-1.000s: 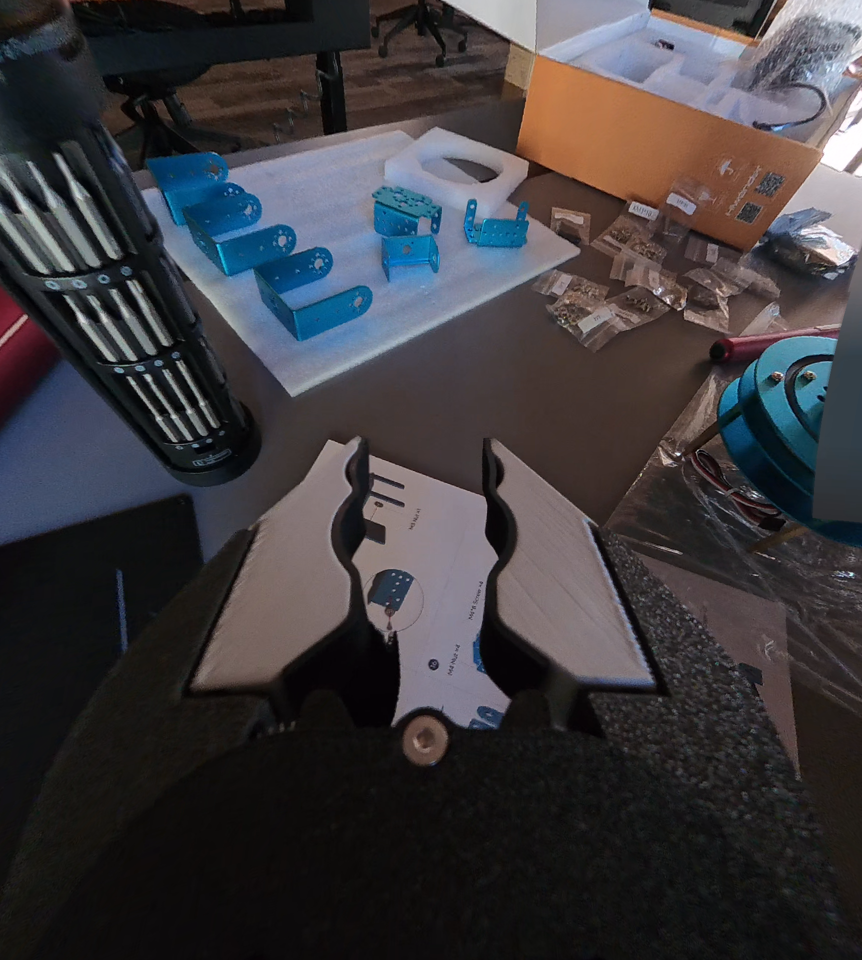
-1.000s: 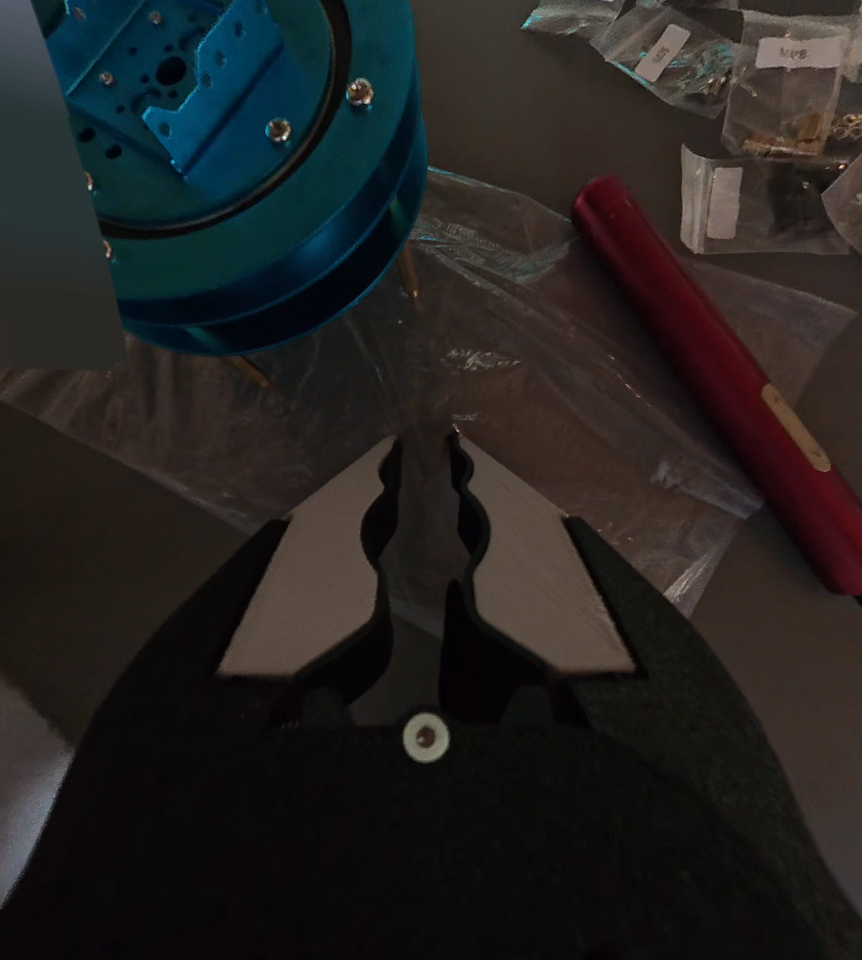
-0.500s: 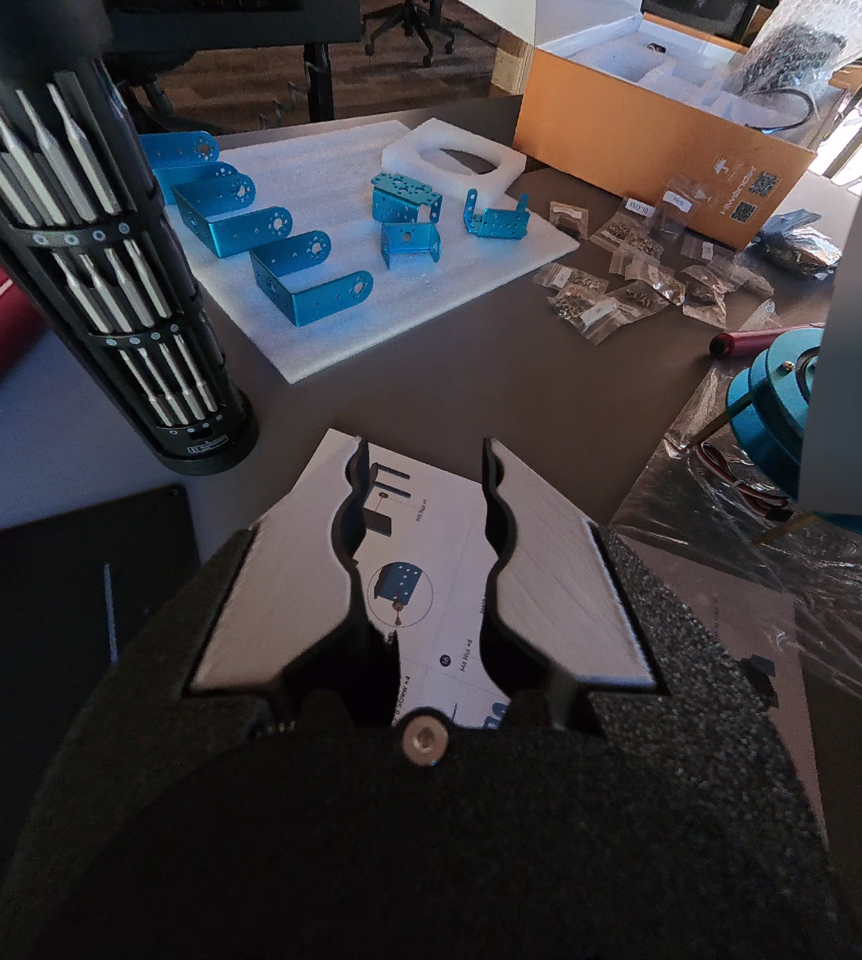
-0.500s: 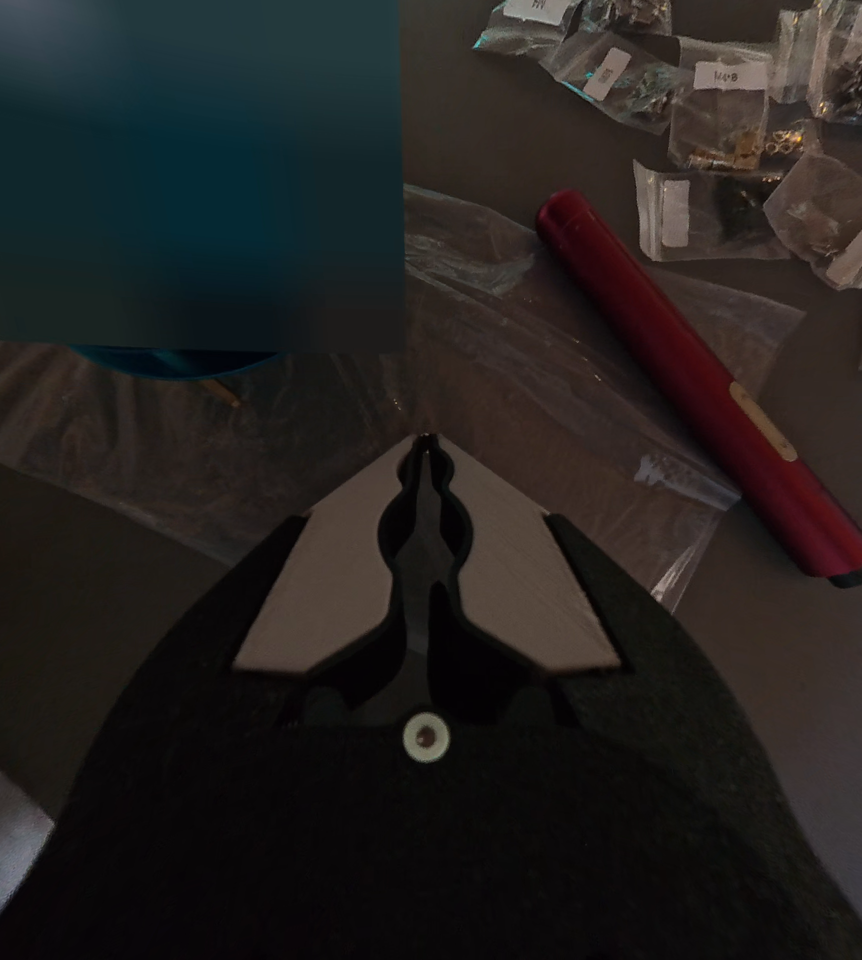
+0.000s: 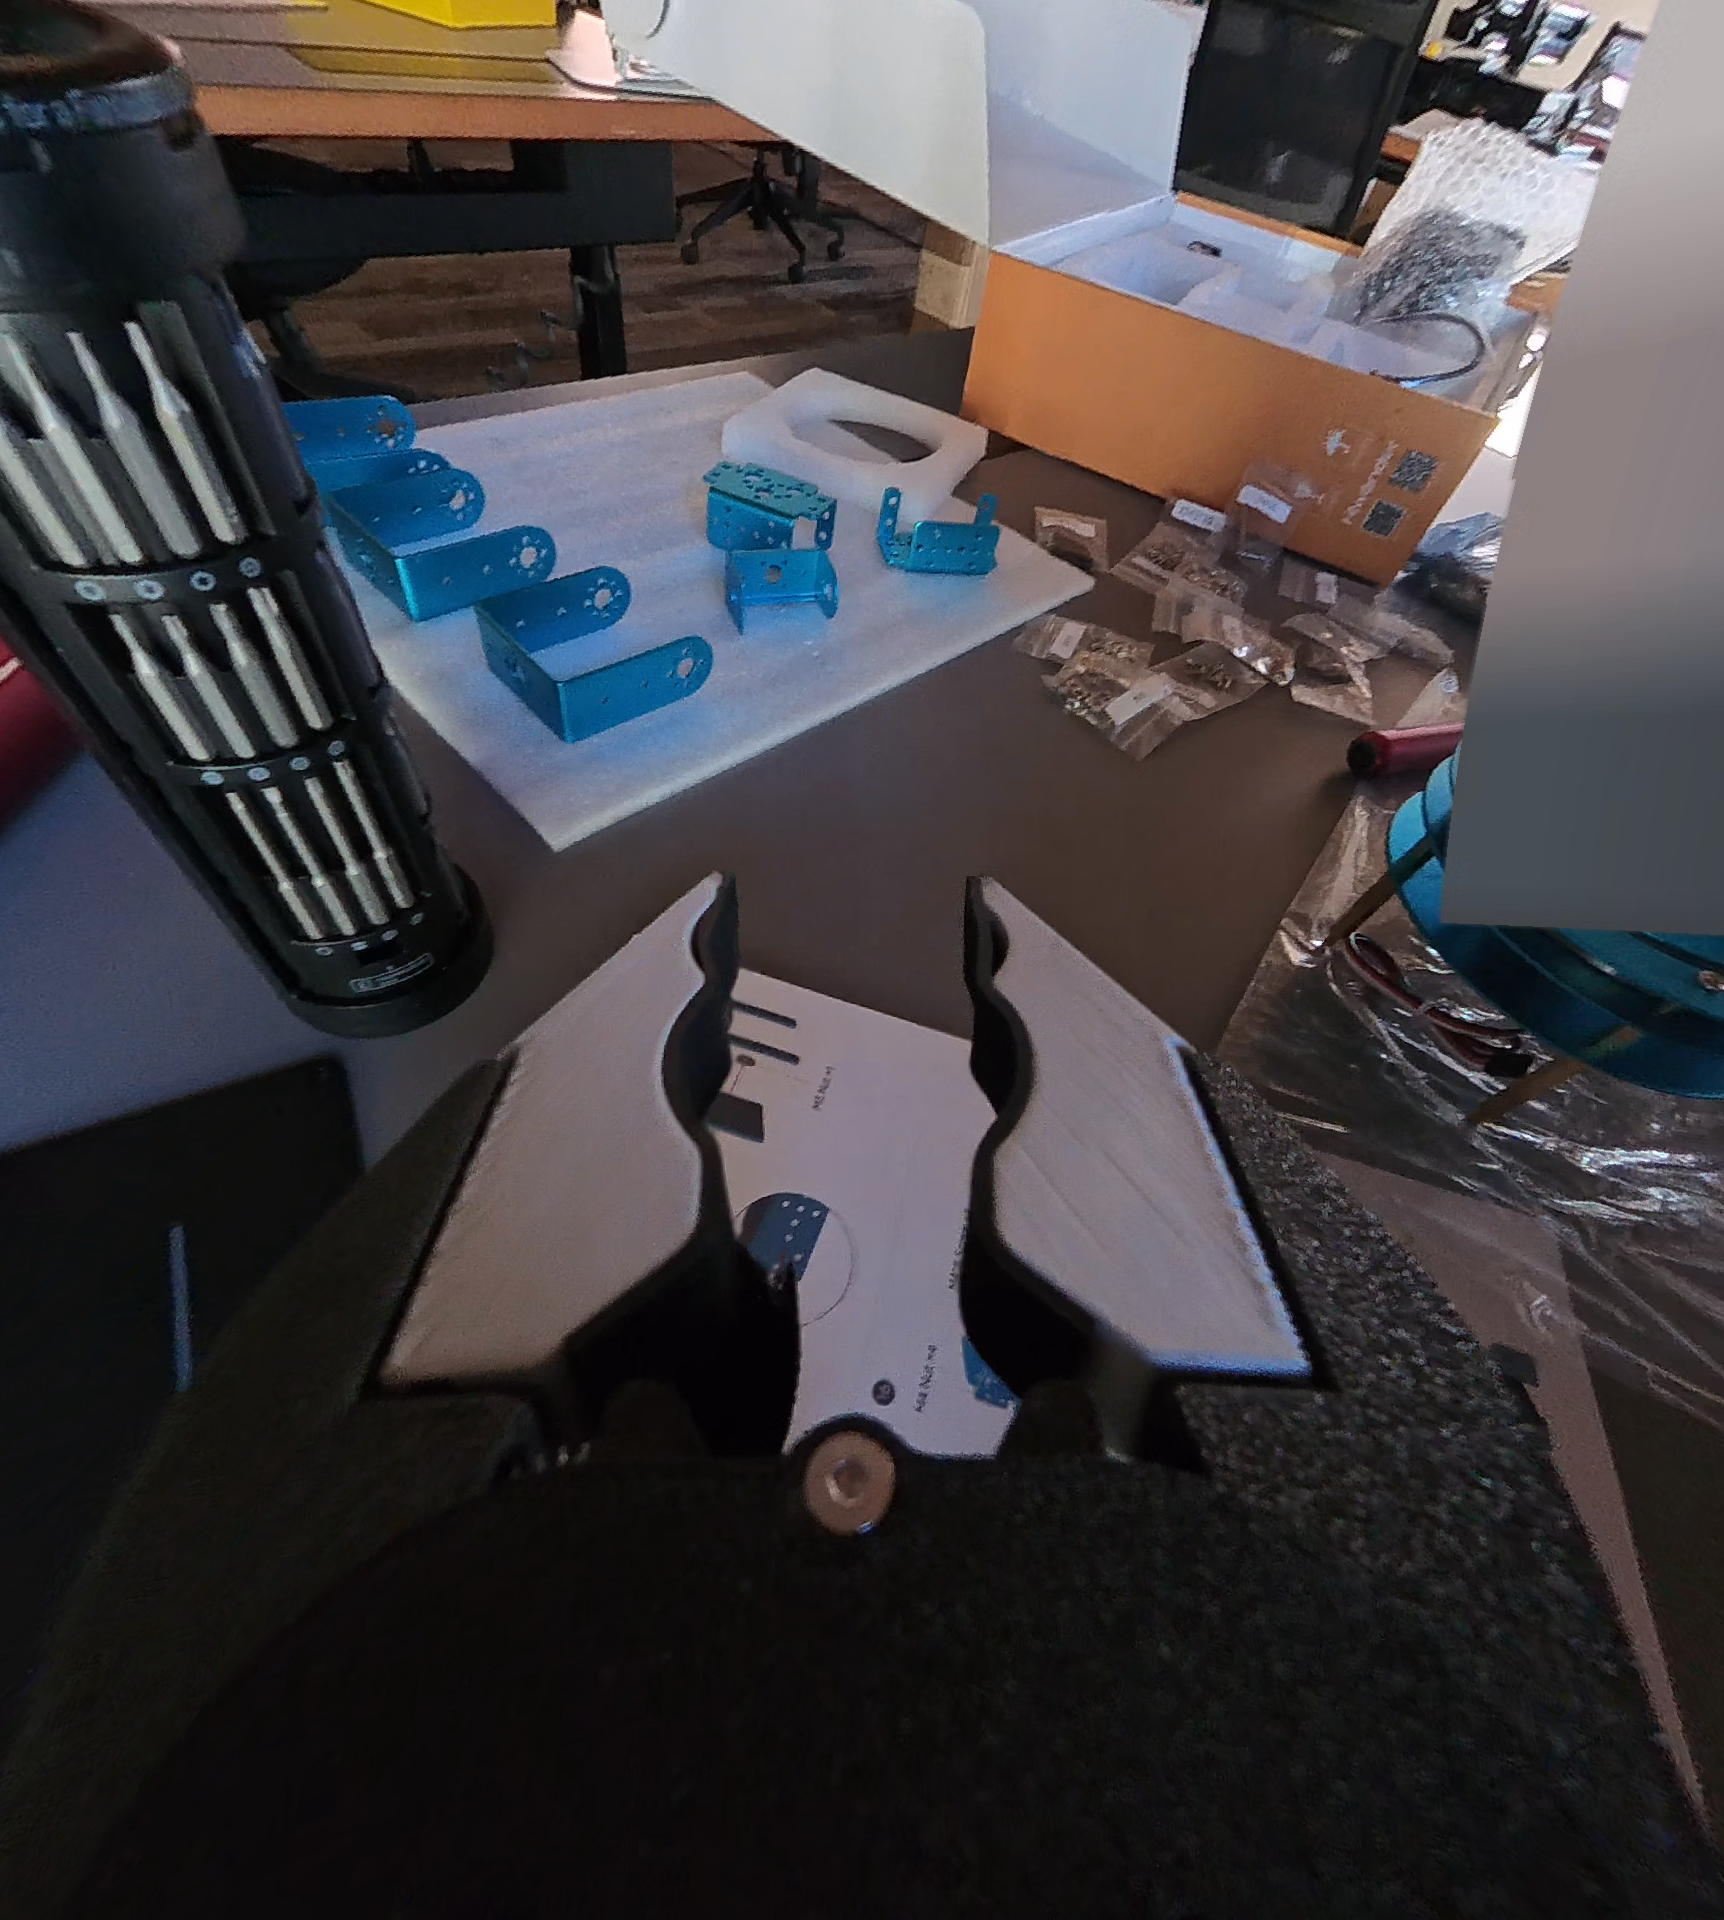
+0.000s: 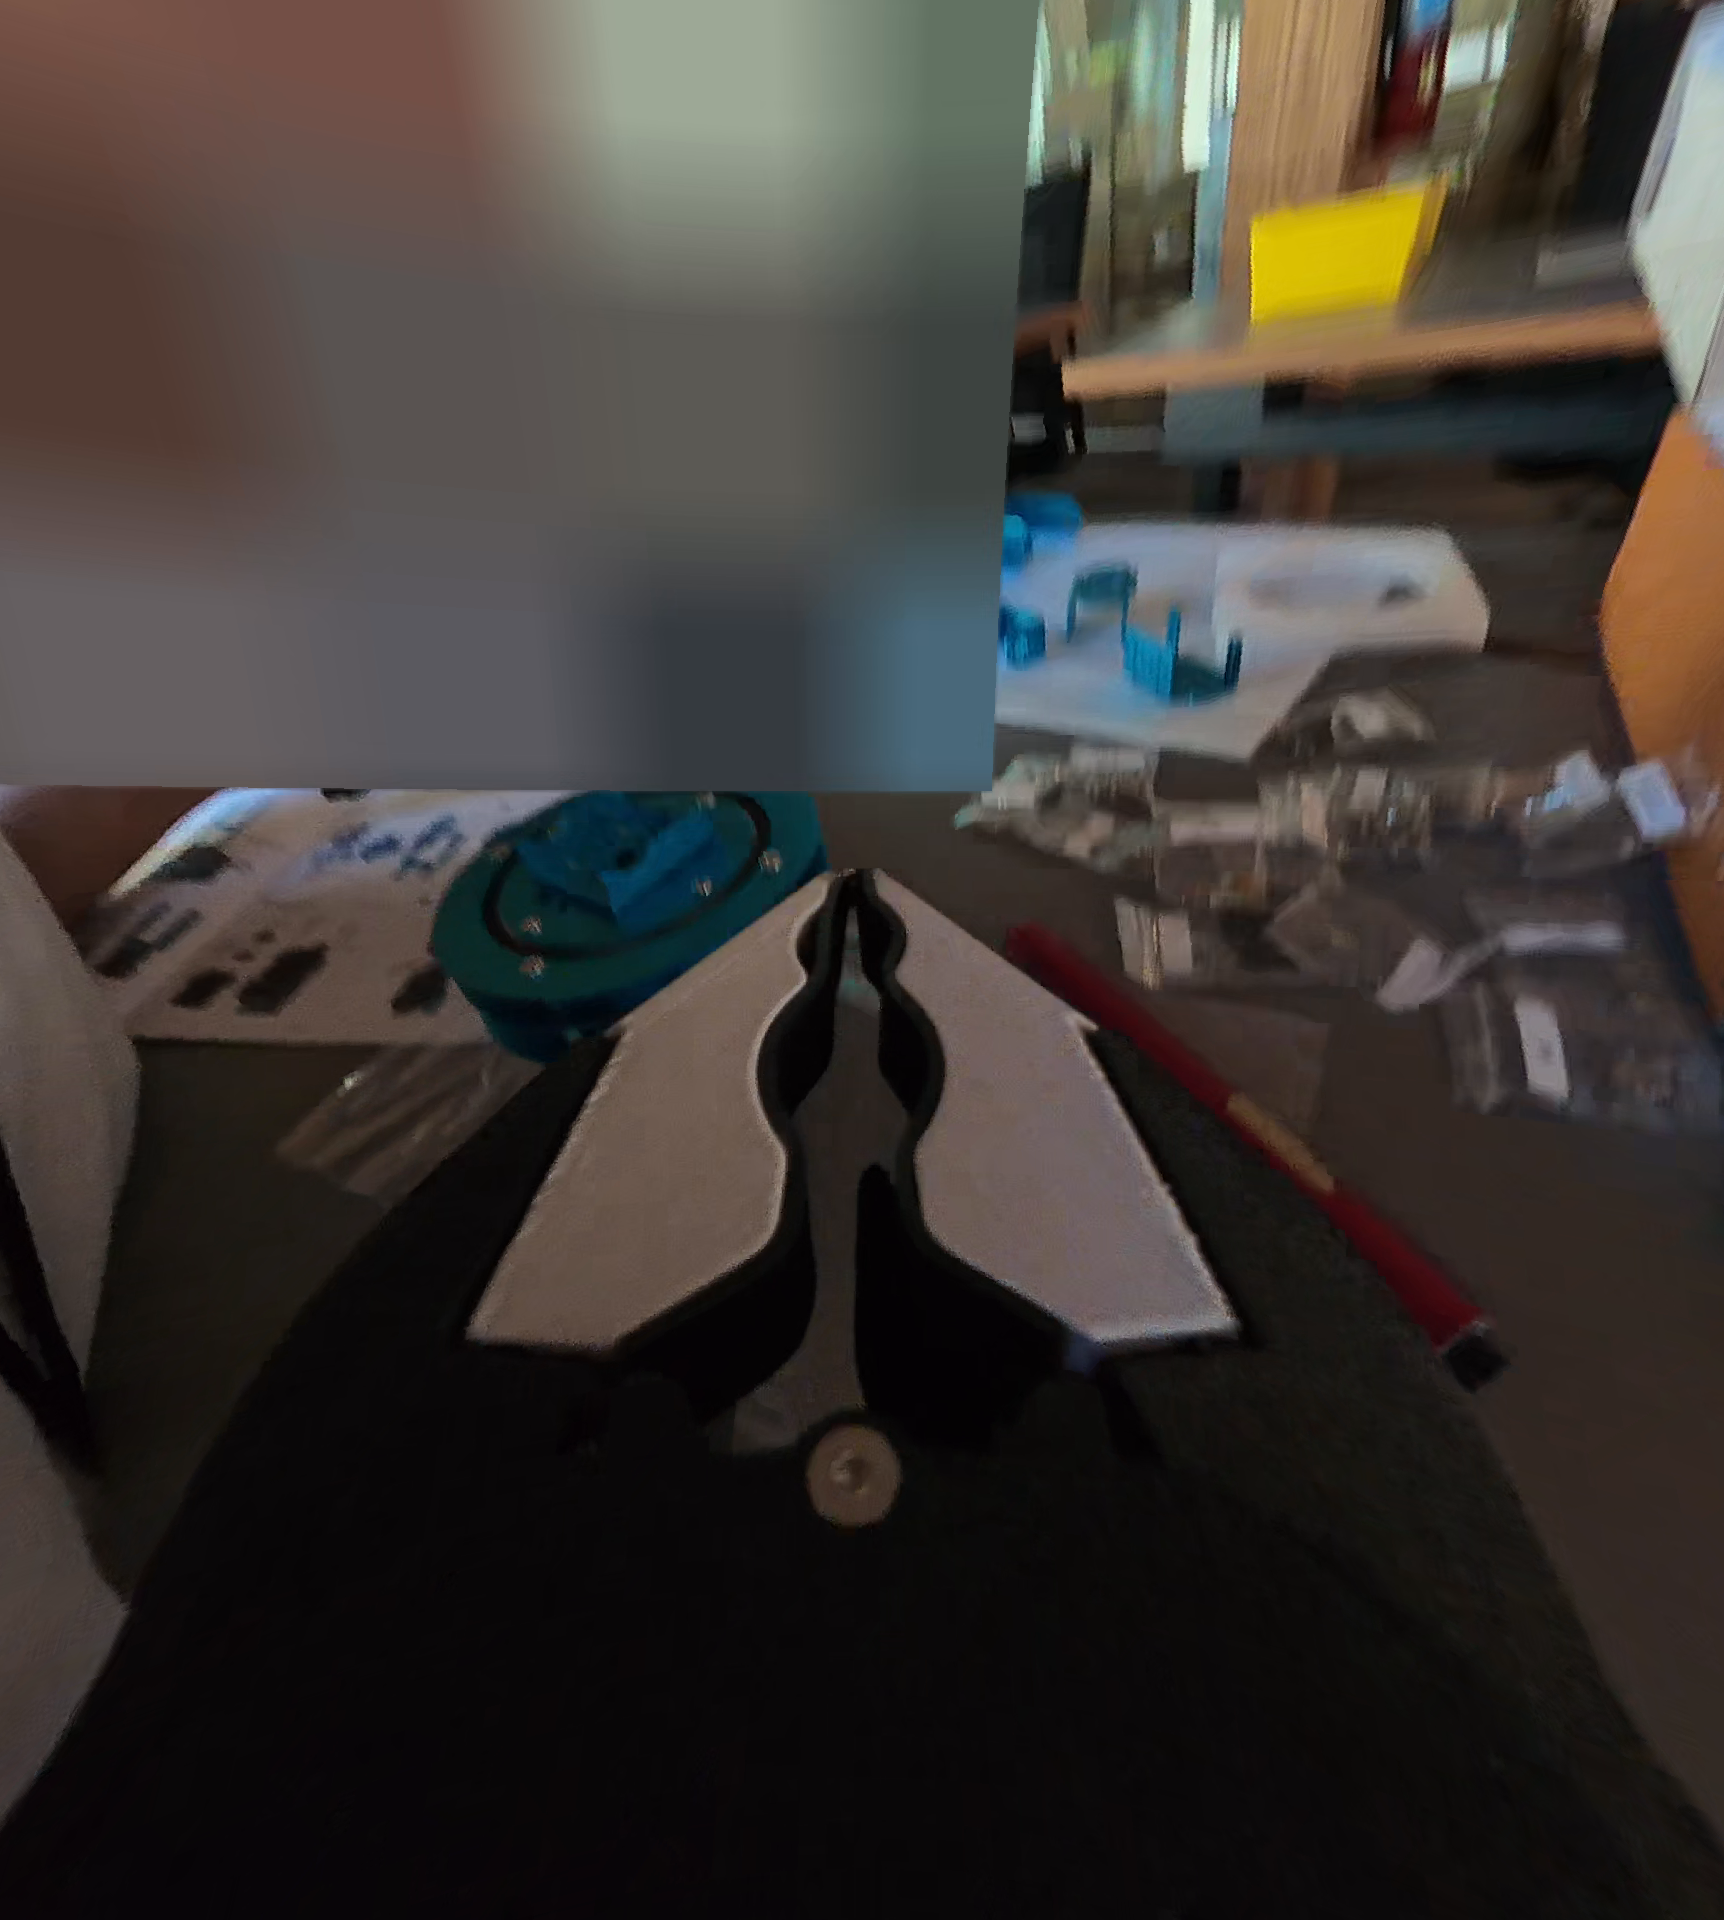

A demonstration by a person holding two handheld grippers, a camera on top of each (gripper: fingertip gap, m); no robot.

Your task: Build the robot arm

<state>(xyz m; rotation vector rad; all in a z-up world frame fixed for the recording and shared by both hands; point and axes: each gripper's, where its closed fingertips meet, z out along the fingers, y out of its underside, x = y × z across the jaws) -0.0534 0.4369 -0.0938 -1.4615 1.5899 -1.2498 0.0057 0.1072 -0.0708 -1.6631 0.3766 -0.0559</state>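
Note:
My left gripper (image 5: pixel 847 894) is open and empty, above a printed instruction sheet (image 5: pixel 837 1143) on the brown table. A black bit-holder tower (image 5: pixel 162 623) stands close to its left. Several blue metal brackets (image 5: pixel 588 655) lie on a white foam sheet (image 5: pixel 692 717) ahead. My right gripper (image 6: pixel 847 883) is shut with nothing between its fingers, raised over the table. Beyond its tip sits a round teal turntable base (image 6: pixel 567 966), which also shows in the left wrist view (image 5: pixel 1616 997). A red cylindrical tool (image 6: pixel 1242 1122) lies to its right.
Small clear bags of screws (image 5: pixel 1190 644) are spread on the table, also in the right wrist view (image 6: pixel 1357 862). An open orange cardboard box (image 5: pixel 1201 416) stands at the back right. Crinkled clear plastic (image 5: pixel 1460 1143) lies under the turntable. A black mat (image 5: pixel 110 1247) lies at the left. One gripper's finger ends stand about 35 centimetres off the other's.
My right gripper closed fully, then tilted up and pulled back from the turntable and red tool; its view is now blurred by motion. My left gripper stays open, its view tilting slightly upward.

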